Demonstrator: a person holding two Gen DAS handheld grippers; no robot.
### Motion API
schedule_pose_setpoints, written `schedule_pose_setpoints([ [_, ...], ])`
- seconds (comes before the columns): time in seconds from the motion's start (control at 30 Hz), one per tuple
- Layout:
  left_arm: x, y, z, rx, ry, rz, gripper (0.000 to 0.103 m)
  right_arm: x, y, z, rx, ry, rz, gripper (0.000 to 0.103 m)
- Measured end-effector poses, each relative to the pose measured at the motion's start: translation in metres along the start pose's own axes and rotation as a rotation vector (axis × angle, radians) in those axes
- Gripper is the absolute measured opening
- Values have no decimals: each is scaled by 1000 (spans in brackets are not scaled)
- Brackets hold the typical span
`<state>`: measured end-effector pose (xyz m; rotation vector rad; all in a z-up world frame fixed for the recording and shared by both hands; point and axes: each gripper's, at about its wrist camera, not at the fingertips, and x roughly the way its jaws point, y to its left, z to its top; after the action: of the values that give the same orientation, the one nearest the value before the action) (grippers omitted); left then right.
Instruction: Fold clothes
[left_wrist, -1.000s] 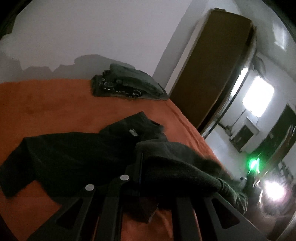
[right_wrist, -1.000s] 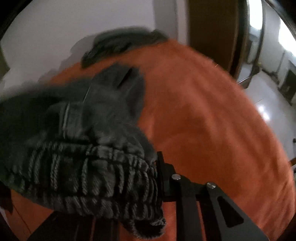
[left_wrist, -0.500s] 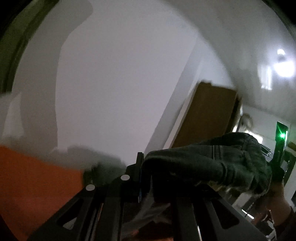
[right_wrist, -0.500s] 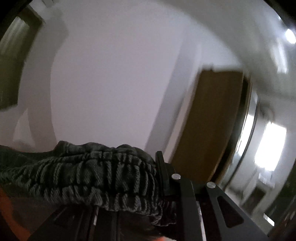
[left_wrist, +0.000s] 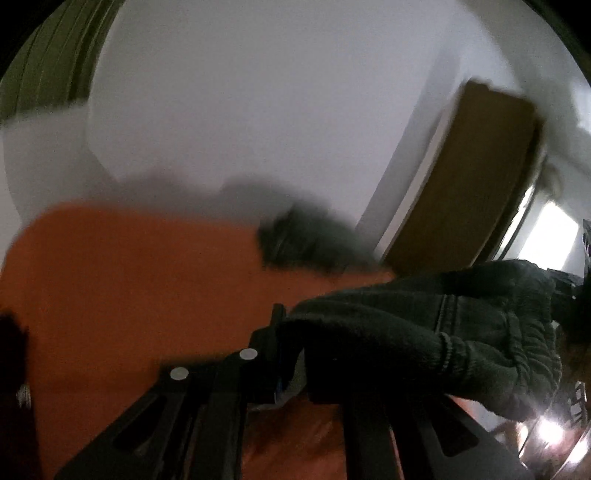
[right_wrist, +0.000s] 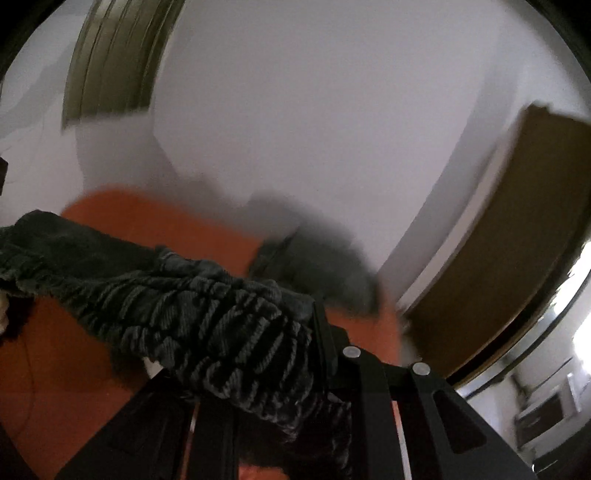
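- Orange bedcover (left_wrist: 122, 295) fills the lower left of both wrist views, with a white wall above it and a brown door (left_wrist: 476, 184) at about 2 o'clock; both views are blurred
- A second ago the dark trousers (left_wrist: 424, 332) lay spread flat on the cover; now they are off it, stretched in the air between the two grippers
- Left gripper (left_wrist: 291, 354) is clamped on one end of the waistband, the cloth running off toward 3 o'clock
- Right gripper (right_wrist: 295, 354) is clamped on the ribbed waistband at the other end, the cloth running off toward 9 o'clock
- Half a second ago the cameras saw mostly wall; the cover is back in view, so the lift seems to be tipping down again
- Folded dark clothes (left_wrist: 306, 243) lie at the far edge of the cover, near 12 o'clock, probably a finished pile, though blur hides detail
- My reading: the trousers were shaken out and are about to be laid down flat for the first fold
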<state>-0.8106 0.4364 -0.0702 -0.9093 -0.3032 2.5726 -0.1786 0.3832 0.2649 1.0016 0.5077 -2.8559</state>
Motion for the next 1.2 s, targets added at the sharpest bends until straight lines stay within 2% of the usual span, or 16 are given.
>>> schedule_pose_setpoints([
  [0.13, 33, 65, -93, -31, 130, 42, 10, 76, 57, -89, 84, 113, 149, 16],
  [0.27, 41, 122, -165, -56, 205, 68, 9, 106, 132, -162, 95, 141, 265, 16],
  [0.37, 41, 158, -196, -111, 220, 64, 9, 103, 180, -201, 34, 149, 343, 19],
  [0.47, 46, 180, -207, -173, 236, 48, 10, 89, 211, -218, -69, 161, 423, 37],
  [0.5, 46, 181, -208, -180, 244, 44, 14, 88, 215, -221, -89, 174, 436, 43],
  [0.63, 49, 179, -208, -200, 279, 34, 54, 92, 216, -231, -132, 270, 490, 49],
  [0.73, 34, 178, -213, -154, 275, 49, 64, 91, 211, -247, -156, 365, 549, 57],
  [0.87, 31, 164, -219, -52, 295, 83, 64, 87, 198, -266, -212, 448, 621, 65],
  [1.0, 27, 159, -230, -4, 299, 101, 64, 78, 173, -278, -107, 531, 772, 68],
  [1.03, 25, 159, -233, 9, 305, 111, 64, 75, 165, -278, -71, 527, 801, 71],
  [1.13, 18, 161, -242, 49, 319, 150, 64, 75, 134, -275, 62, 479, 806, 83],
  [1.2, 11, 165, -247, 66, 316, 190, 64, 84, 117, -275, 137, 477, 780, 83],
])
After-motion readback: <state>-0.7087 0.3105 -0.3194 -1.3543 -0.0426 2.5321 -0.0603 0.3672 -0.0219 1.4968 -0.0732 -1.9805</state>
